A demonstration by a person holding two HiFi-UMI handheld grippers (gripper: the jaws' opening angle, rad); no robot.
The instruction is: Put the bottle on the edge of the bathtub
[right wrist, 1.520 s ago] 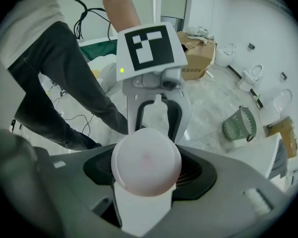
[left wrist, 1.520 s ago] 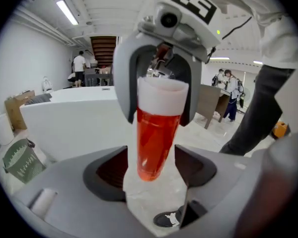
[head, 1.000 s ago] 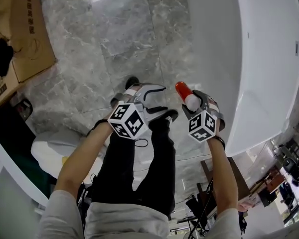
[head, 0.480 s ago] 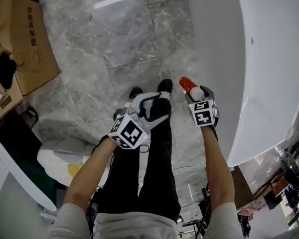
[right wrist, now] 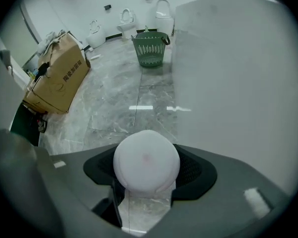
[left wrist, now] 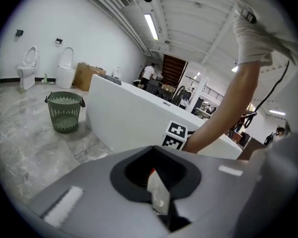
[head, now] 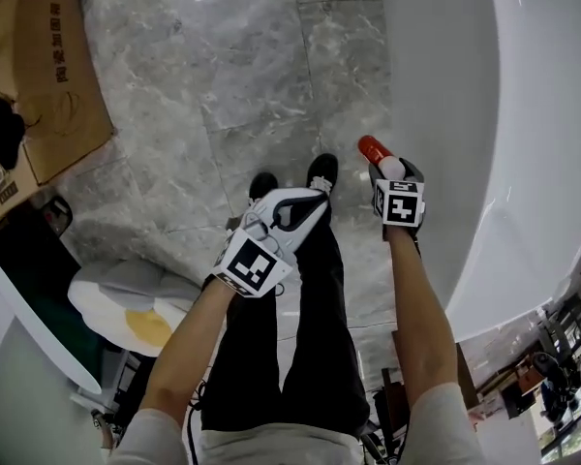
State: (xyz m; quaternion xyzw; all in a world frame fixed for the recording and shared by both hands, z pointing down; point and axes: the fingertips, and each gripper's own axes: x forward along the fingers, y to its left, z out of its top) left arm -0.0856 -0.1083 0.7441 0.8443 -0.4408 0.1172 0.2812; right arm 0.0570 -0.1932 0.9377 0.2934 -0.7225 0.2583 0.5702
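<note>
In the head view a white bottle with a red cap [head: 373, 151] sticks out forward from my right gripper [head: 388, 170], which is shut on it. It hangs over the marble floor, close beside the outer wall of the white bathtub [head: 484, 114]. The right gripper view shows the bottle's rounded white end [right wrist: 146, 162] squeezed between the jaws, with the bathtub wall [right wrist: 228, 73] at right. My left gripper [head: 308, 204] is over the person's legs; its jaws have just closed and are shut with nothing between them [left wrist: 156, 192]. From there I see the tub [left wrist: 129, 118] ahead.
A cardboard box [head: 48, 76] sits at the far left of the floor. A green basket [right wrist: 150, 48] stands by the tub's far end, with toilets [left wrist: 27, 68] along the wall behind. A white fixture [head: 126, 294] lies at lower left. The person's shoes [head: 320, 170] are below the grippers.
The right gripper with the bottle has moved forward and closer to the tub wall, and has rolled so its cube faces up. The left gripper has shifted back and down.
</note>
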